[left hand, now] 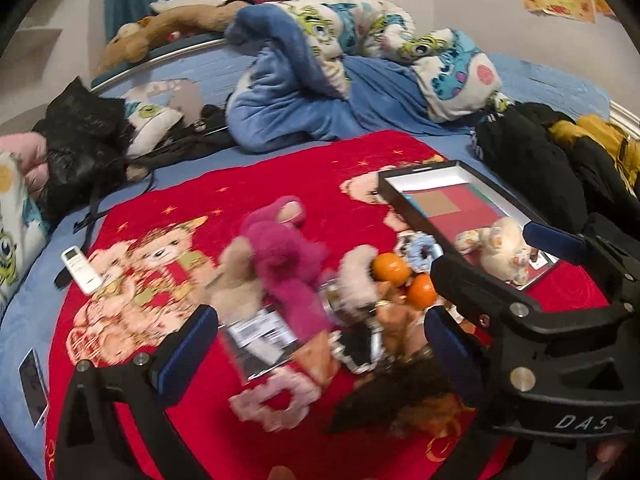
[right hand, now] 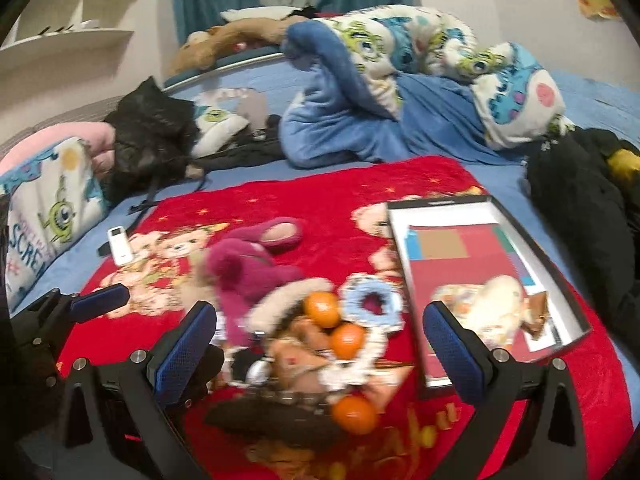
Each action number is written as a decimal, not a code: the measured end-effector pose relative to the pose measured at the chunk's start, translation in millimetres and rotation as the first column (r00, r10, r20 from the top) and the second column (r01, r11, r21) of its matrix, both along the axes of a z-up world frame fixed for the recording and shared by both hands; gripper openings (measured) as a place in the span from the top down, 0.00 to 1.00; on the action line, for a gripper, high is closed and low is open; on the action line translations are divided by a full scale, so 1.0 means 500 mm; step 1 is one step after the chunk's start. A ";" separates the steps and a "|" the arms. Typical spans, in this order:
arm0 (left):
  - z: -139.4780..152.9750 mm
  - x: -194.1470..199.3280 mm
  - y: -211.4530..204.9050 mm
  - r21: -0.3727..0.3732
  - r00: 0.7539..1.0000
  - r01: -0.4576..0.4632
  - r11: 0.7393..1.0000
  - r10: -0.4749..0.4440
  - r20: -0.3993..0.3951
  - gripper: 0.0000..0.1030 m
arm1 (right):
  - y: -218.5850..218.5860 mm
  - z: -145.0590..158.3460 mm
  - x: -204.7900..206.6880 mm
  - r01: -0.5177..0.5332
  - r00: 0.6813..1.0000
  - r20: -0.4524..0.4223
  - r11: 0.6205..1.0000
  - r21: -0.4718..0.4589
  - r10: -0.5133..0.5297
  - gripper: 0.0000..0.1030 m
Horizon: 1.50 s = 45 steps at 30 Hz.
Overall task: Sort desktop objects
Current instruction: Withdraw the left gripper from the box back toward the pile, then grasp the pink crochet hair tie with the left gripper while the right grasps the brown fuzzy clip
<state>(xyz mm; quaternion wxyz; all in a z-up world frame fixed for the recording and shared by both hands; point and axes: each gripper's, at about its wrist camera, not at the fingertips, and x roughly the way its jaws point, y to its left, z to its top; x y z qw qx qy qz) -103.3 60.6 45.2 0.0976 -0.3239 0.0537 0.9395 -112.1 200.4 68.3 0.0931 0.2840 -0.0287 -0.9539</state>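
Observation:
A heap of small objects lies on a red blanket [left hand: 280, 168]: a magenta plush toy [left hand: 286, 256], oranges [left hand: 390, 267], a blue scrunchie [left hand: 422, 250], a pink scrunchie [left hand: 276, 402] and a dark hairy item [left hand: 400, 392]. A black-rimmed tray [left hand: 404, 204] at the right holds a cream plush [left hand: 504, 248]. My left gripper [left hand: 320, 348] is open and empty over the heap. My right gripper [right hand: 320, 346] is open and empty above the oranges [right hand: 322, 308], next to the tray [right hand: 404, 280]. It also shows in the left wrist view [left hand: 504, 280].
A white remote [left hand: 80, 270] lies at the blanket's left edge and a phone [left hand: 34, 388] on the blue sheet. Crumpled bedding [left hand: 360, 60], a black bag [left hand: 80, 140] and dark clothes [left hand: 540, 160] ring the blanket.

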 end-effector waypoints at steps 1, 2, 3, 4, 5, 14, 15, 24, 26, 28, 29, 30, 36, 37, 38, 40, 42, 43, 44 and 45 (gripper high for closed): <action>-0.001 0.005 -0.012 0.005 1.000 -0.008 1.000 0.008 0.000 0.00 | -0.011 0.000 0.002 -0.007 1.000 0.002 1.000 -0.002 0.007 0.00; -0.001 0.010 -0.024 0.009 1.000 -0.017 1.000 0.017 -0.001 0.00 | -0.020 -0.001 0.003 -0.013 1.000 0.003 1.000 -0.005 0.013 0.00; -0.004 0.015 -0.037 0.014 1.000 -0.027 1.000 0.027 -0.003 0.00 | -0.028 -0.004 0.006 -0.017 1.000 0.004 1.000 -0.011 0.017 0.00; -0.006 0.018 -0.045 0.019 0.999 -0.034 0.999 0.034 -0.002 0.00 | -0.033 -0.007 0.008 -0.019 1.000 0.006 1.000 -0.016 0.019 0.00; -0.010 0.019 -0.052 0.027 0.999 -0.040 0.999 0.040 0.003 0.00 | -0.036 -0.012 0.009 -0.020 1.000 0.009 1.000 -0.022 0.021 0.00; -0.114 0.026 -0.101 0.095 0.996 -0.078 0.992 0.073 0.051 0.00 | -0.016 -0.101 0.028 0.014 0.997 0.070 0.998 -0.066 -0.010 0.00; -0.140 0.023 -0.111 0.110 0.994 -0.091 0.990 0.085 0.063 0.00 | -0.013 -0.112 0.029 0.020 0.996 0.086 0.997 -0.074 -0.013 0.00; -0.203 0.001 -0.113 0.056 0.984 -0.113 0.992 0.104 0.145 0.00 | -0.022 -0.155 0.024 0.038 0.985 0.170 0.991 -0.126 -0.016 0.00; -0.206 -0.002 -0.113 0.050 0.982 -0.123 0.991 0.114 0.149 0.00 | -0.022 -0.163 0.024 0.054 0.982 0.185 0.993 -0.101 -0.034 0.00; -0.212 -0.007 -0.117 0.055 0.979 -0.134 0.989 0.123 0.162 0.00 | -0.013 -0.174 0.022 0.070 0.976 0.214 0.991 -0.111 -0.045 0.00; -0.214 -0.011 -0.121 0.060 0.977 -0.138 0.989 0.126 0.174 0.00 | -0.009 -0.180 0.021 0.079 0.972 0.229 0.990 -0.114 -0.051 0.00; -0.219 -0.017 -0.124 0.062 0.973 -0.145 0.987 0.131 0.188 0.00 | -0.005 -0.187 0.020 0.089 0.968 0.243 0.989 -0.116 -0.059 0.00; -0.236 -0.036 -0.131 0.052 0.963 -0.174 0.983 0.159 0.216 0.00 | 0.019 -0.219 0.004 0.143 0.947 0.311 0.972 -0.185 -0.080 0.00; -0.240 -0.042 -0.133 0.051 0.962 -0.172 0.984 0.156 0.224 0.00 | 0.020 -0.220 0.001 0.150 0.947 0.309 0.970 -0.193 -0.085 0.00; -0.245 -0.046 -0.132 0.047 0.960 -0.171 0.984 0.155 0.235 0.00 | 0.021 -0.220 -0.001 0.154 0.948 0.307 0.968 -0.200 -0.087 0.00; -0.249 -0.051 -0.129 0.038 0.958 -0.169 0.985 0.155 0.241 0.00 | 0.022 -0.222 -0.006 0.167 0.943 0.318 0.963 -0.211 -0.094 0.03; -0.251 -0.054 -0.126 0.032 0.958 -0.169 0.985 0.157 0.240 0.00 | 0.023 -0.225 -0.007 0.181 0.941 0.322 0.959 -0.218 -0.104 0.05; -0.253 -0.057 -0.124 0.028 0.957 -0.168 0.985 0.157 0.242 0.00 | 0.023 -0.224 -0.006 0.185 0.941 0.321 0.958 -0.218 -0.108 0.09; -0.257 -0.062 -0.122 0.025 0.956 -0.164 0.986 0.153 0.250 0.00 | 0.022 -0.223 -0.005 0.183 0.941 0.321 0.959 -0.218 -0.107 0.13; -0.259 -0.064 -0.120 0.020 0.955 -0.162 0.987 0.152 0.255 0.00 | 0.021 -0.223 -0.005 0.177 0.942 0.320 0.959 -0.221 -0.100 0.15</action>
